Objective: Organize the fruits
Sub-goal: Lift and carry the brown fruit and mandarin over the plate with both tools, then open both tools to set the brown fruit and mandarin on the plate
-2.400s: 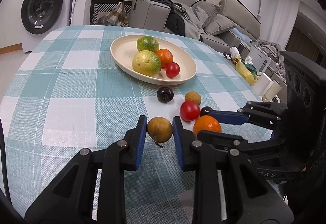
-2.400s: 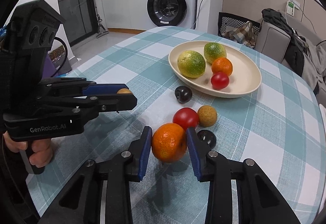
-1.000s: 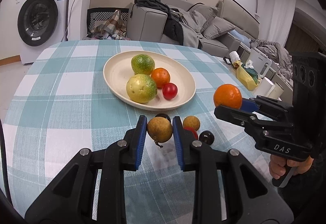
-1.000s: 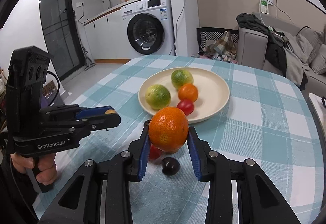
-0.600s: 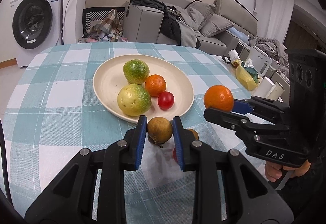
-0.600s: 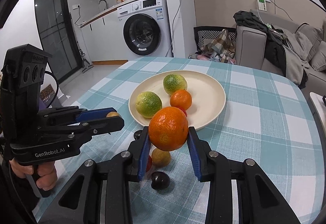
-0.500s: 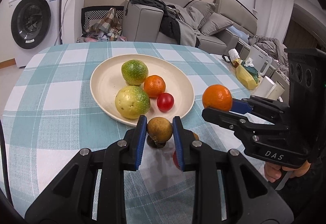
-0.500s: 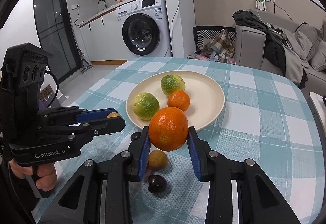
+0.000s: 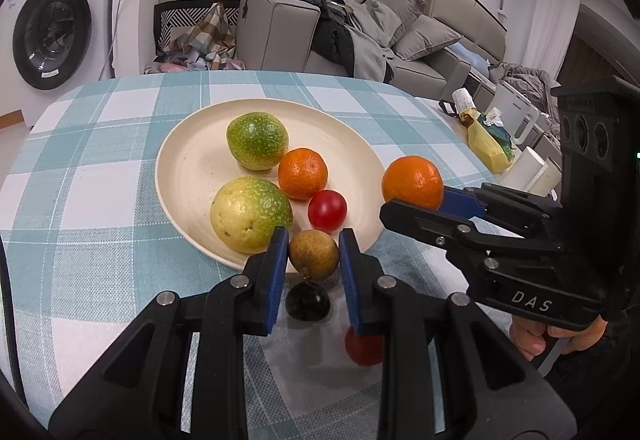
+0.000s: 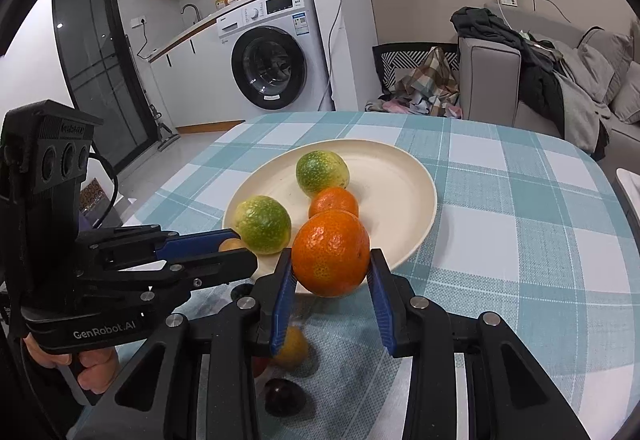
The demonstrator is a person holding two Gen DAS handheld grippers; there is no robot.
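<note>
An orange (image 10: 330, 253) is clamped between the blue pads (image 10: 283, 300) of the right gripper (image 10: 330, 298), raised over the near rim of the plate (image 10: 404, 200). Ahead of the fingertips, two green fruits and a smaller orange (image 10: 333, 202) are seen on the plate. To the left, a brown fruit (image 10: 229, 244) is held by the left gripper (image 10: 224, 254). Below the fingers, a yellowish fruit (image 10: 291, 350) and a dark one (image 10: 284, 396) are seen on the cloth (image 10: 520, 240).

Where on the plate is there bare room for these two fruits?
The plate is bare along its left side and on the right, past the small orange. Its centre and near edge are crowded by two green fruits, that orange and the tomato.
</note>
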